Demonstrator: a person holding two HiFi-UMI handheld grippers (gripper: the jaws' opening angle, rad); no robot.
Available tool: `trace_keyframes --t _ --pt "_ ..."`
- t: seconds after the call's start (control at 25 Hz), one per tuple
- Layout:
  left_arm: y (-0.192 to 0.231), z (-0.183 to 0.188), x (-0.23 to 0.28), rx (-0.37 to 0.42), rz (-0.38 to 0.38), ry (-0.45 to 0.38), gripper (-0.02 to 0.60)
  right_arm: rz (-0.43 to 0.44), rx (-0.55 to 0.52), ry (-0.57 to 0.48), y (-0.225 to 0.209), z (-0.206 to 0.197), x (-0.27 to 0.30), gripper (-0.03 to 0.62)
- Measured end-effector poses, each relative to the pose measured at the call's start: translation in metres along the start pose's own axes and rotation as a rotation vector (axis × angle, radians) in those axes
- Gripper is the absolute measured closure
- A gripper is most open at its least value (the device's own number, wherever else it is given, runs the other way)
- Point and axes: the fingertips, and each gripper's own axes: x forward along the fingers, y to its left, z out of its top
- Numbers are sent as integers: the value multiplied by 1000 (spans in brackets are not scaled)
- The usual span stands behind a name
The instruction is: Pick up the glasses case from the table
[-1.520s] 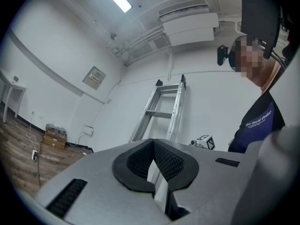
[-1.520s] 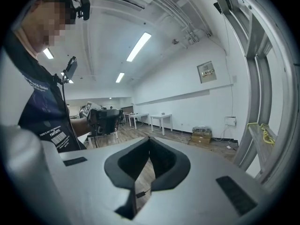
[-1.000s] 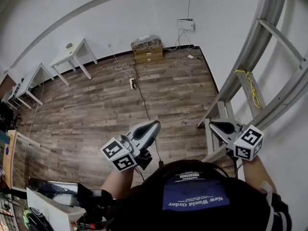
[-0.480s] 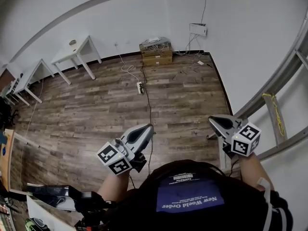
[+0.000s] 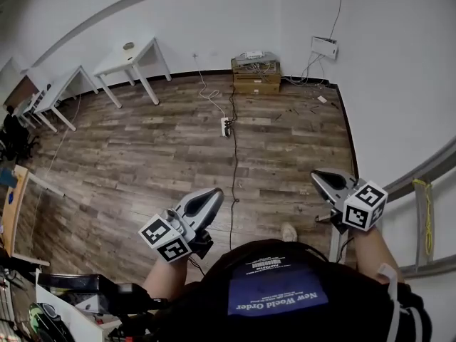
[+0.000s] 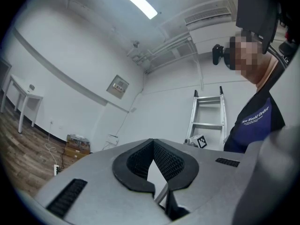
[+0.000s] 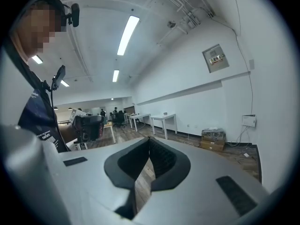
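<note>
**Left gripper** (image 5: 211, 195): held at the lower left of the head view, above the wooden floor (image 5: 128, 155). Its marker cube (image 5: 165, 239) is turned toward the person. In the left gripper view the jaws are clenched tip to tip. Only a small gap is left behind the tips, and nothing is grasped in it. A ladder (image 6: 206, 116) is seen against the white wall beyond them.

**Right gripper** (image 5: 318, 176): held at the right of the head view, level with the left one and well apart from it. Its marker cube (image 5: 365, 206) is seen at the wrist end. In the right gripper view the jaws are likewise clenched on nothing, and floorboards are seen through the gap.

**Glasses case**: not made out in any of the three views, so its place cannot be told.

**Person**: a dark shirt (image 5: 278, 291) with a blue printed panel is seen at the bottom of the head view. One shoe (image 5: 288, 231) is seen on the floor between the grippers.

**Room:**
- White tables (image 5: 132, 57) are lined along the far wall.
- Stacked boxes (image 5: 255, 77) are set against that wall.
- A power strip (image 5: 226, 127) lies on the floor, and a dark cable (image 5: 234, 169) is run from it toward the person.
- A cluttered bench (image 5: 68, 308) is partly seen at the lower left corner. Its contents are too blurred to name.
</note>
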Motion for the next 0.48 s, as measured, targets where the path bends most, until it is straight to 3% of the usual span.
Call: trace_keyframes --t 0.28,0.48 --pt "49 5 118 14 109 -14 578 116 0 -8 -137 27 47 592" --pt "73 15 220 11 123 -42 580 157 -47 -7 -235 59 65 592"
